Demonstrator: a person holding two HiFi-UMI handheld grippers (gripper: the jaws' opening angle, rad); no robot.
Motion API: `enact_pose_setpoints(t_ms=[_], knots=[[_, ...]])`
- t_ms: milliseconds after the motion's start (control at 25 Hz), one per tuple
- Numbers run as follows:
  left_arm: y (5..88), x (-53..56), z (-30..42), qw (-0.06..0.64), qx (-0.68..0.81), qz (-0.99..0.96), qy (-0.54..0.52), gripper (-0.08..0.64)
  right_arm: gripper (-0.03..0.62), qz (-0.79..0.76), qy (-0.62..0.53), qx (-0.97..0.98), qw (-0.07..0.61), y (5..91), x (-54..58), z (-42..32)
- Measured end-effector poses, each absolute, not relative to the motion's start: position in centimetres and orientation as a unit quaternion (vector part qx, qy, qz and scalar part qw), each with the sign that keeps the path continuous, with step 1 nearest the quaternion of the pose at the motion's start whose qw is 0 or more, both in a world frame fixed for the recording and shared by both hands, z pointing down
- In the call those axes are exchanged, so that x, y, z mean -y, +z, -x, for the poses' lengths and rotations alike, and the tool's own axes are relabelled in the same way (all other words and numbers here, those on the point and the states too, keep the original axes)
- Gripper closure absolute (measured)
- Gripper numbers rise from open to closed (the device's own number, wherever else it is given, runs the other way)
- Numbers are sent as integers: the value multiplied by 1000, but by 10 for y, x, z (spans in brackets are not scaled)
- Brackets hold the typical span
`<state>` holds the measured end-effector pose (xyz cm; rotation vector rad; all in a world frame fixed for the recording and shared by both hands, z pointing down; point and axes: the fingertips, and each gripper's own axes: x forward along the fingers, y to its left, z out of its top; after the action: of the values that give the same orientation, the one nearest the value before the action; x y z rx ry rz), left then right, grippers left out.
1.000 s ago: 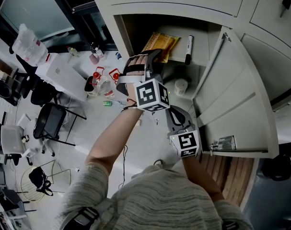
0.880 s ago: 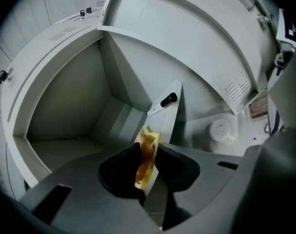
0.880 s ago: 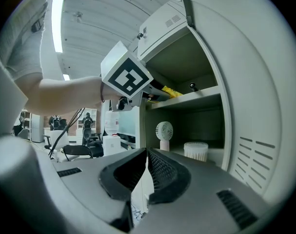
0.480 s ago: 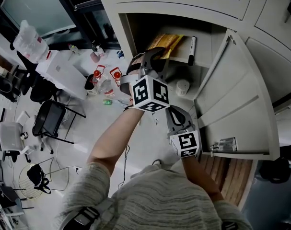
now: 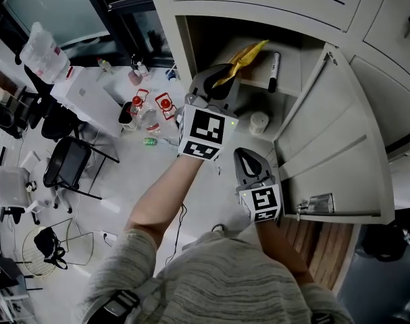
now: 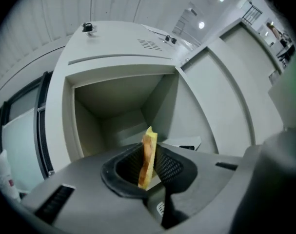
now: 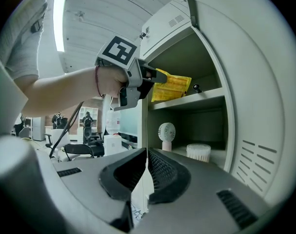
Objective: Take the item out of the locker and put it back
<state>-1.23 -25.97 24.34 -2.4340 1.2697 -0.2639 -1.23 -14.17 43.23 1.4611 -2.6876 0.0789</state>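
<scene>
Crinkled yellow packet [image 5: 240, 58], thin and flat, sits pinched edge-on between the ribbed black pads of the left gripper [image 5: 221, 81], whose jaws have just been closing on it, at the mouth of the grey metal locker [image 5: 191, 42] above the upper shelf [image 5: 296, 73] where a black pen [image 5: 273, 71] rests. The right gripper [image 5: 250, 164] hangs lower by the open door [image 5: 333, 140], jaws together and empty. Below lies a pale office floor [image 5: 117, 194] with black chairs [image 5: 69, 171].
</scene>
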Motion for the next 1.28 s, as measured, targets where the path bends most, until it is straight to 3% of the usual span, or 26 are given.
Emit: enact_pose_setpoints(t_ms=[400,1280], knots=[[220,230,22,148,-437,887,-16,508,566,-472,20,880,43,430,138,16],[205,190,36,125,-428,894,40,509,566,-461,11,887,42,424,132,27]])
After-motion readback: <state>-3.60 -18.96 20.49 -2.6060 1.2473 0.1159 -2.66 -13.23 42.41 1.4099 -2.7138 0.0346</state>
